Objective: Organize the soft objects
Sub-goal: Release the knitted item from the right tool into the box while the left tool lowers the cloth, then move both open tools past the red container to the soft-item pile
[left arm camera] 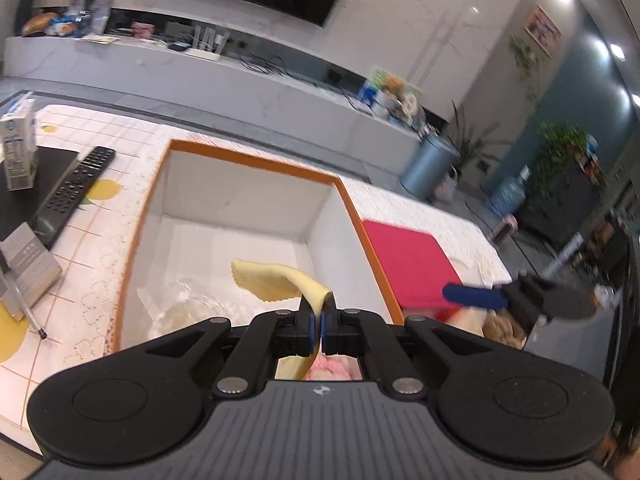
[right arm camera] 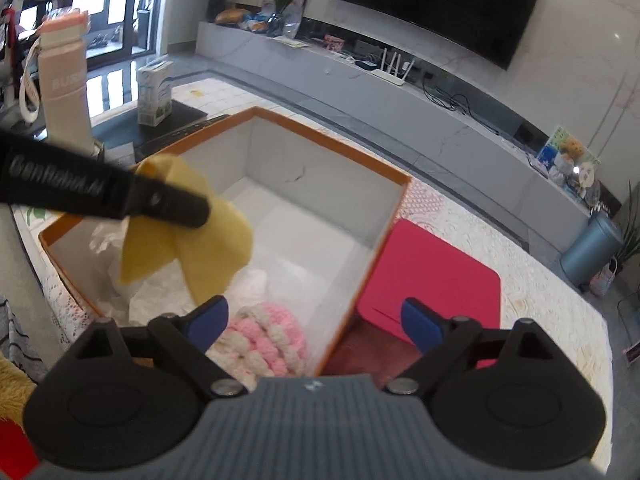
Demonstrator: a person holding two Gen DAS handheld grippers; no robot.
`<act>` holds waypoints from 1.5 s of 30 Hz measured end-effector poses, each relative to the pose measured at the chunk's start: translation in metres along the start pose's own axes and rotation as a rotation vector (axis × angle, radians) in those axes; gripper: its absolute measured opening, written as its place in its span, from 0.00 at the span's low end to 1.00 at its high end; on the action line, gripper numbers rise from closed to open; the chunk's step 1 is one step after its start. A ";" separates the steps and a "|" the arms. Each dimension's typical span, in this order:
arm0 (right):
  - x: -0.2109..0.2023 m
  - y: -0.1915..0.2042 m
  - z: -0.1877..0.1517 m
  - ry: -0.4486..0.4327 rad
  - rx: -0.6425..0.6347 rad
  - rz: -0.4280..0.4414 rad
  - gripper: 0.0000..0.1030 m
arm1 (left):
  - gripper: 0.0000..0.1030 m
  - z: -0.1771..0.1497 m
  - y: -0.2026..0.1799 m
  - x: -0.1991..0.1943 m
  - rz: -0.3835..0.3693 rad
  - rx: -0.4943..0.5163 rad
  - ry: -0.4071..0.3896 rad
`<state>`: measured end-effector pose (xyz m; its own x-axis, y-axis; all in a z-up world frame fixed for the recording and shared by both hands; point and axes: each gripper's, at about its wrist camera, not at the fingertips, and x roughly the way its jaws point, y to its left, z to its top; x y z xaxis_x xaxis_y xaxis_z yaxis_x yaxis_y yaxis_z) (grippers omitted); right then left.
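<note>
My left gripper (left arm camera: 317,330) is shut on a yellow cloth (left arm camera: 276,282) and holds it above the open white box with an orange rim (left arm camera: 256,162). In the right wrist view the left gripper (right arm camera: 192,210) shows from the side with the yellow cloth (right arm camera: 212,252) hanging over the box (right arm camera: 332,146). A pink and cream knitted item (right arm camera: 264,336) lies in the box's near corner. My right gripper (right arm camera: 316,322) is open and empty, above the box's right wall; its blue finger (left arm camera: 474,296) shows in the left wrist view.
A red mat (right arm camera: 436,280) lies right of the box. A remote (left arm camera: 78,184), a milk carton (left arm camera: 18,152) and a grey box (left arm camera: 28,268) sit to the left. A pink bottle (right arm camera: 66,76) stands further left. Crinkled clear plastic (left arm camera: 188,304) lies in the box.
</note>
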<state>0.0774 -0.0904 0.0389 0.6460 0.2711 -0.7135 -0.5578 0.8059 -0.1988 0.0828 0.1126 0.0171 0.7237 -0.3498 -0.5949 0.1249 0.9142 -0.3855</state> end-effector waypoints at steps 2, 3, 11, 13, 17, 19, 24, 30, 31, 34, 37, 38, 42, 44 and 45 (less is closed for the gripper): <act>0.001 -0.008 0.000 0.005 0.028 0.000 0.89 | 0.02 -0.002 -0.003 0.002 -0.002 0.022 0.011; 0.001 -0.011 0.000 0.000 0.042 -0.004 0.89 | 0.02 -0.003 -0.004 0.003 0.000 0.027 0.015; -0.004 -0.031 -0.008 0.000 0.155 0.009 0.89 | 0.03 -0.010 -0.015 0.013 0.027 0.103 0.095; -0.004 -0.031 -0.010 0.000 0.155 0.003 0.89 | 0.07 -0.012 -0.017 0.011 0.034 0.117 0.083; -0.002 -0.030 -0.014 0.003 0.158 0.012 0.89 | 0.36 -0.014 -0.028 0.007 0.080 0.183 0.063; -0.002 -0.028 -0.015 0.003 0.157 0.013 0.89 | 0.49 -0.014 -0.033 0.005 0.121 0.207 0.035; -0.005 -0.027 -0.017 -0.006 0.153 0.018 0.89 | 0.81 -0.014 -0.036 -0.001 0.120 0.208 -0.012; -0.008 -0.030 -0.017 -0.011 0.154 0.025 0.89 | 0.87 -0.017 -0.048 -0.007 0.198 0.246 -0.101; -0.008 -0.030 -0.017 -0.012 0.155 0.026 0.89 | 0.88 -0.016 -0.049 -0.007 0.192 0.241 -0.095; -0.008 -0.029 -0.018 -0.017 0.155 0.031 0.89 | 0.88 -0.015 -0.050 -0.010 0.191 0.237 -0.097; -0.007 -0.031 -0.019 -0.021 0.165 0.030 0.89 | 0.88 -0.014 -0.054 -0.017 0.213 0.261 -0.131; -0.007 -0.032 -0.019 -0.022 0.173 0.034 0.89 | 0.88 -0.014 -0.056 -0.019 0.222 0.270 -0.144; -0.009 -0.041 -0.021 -0.028 0.235 0.082 0.89 | 0.88 -0.013 -0.061 -0.024 0.229 0.254 -0.164; -0.011 -0.040 -0.023 -0.039 0.229 0.069 0.89 | 0.88 -0.012 -0.064 -0.028 0.237 0.254 -0.175; -0.013 -0.040 -0.023 -0.047 0.222 0.063 0.89 | 0.88 -0.011 -0.066 -0.031 0.239 0.260 -0.187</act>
<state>0.0794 -0.1385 0.0406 0.6399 0.3448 -0.6867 -0.4727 0.8812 0.0019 0.0443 0.0606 0.0530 0.8614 -0.0997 -0.4980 0.0887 0.9950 -0.0459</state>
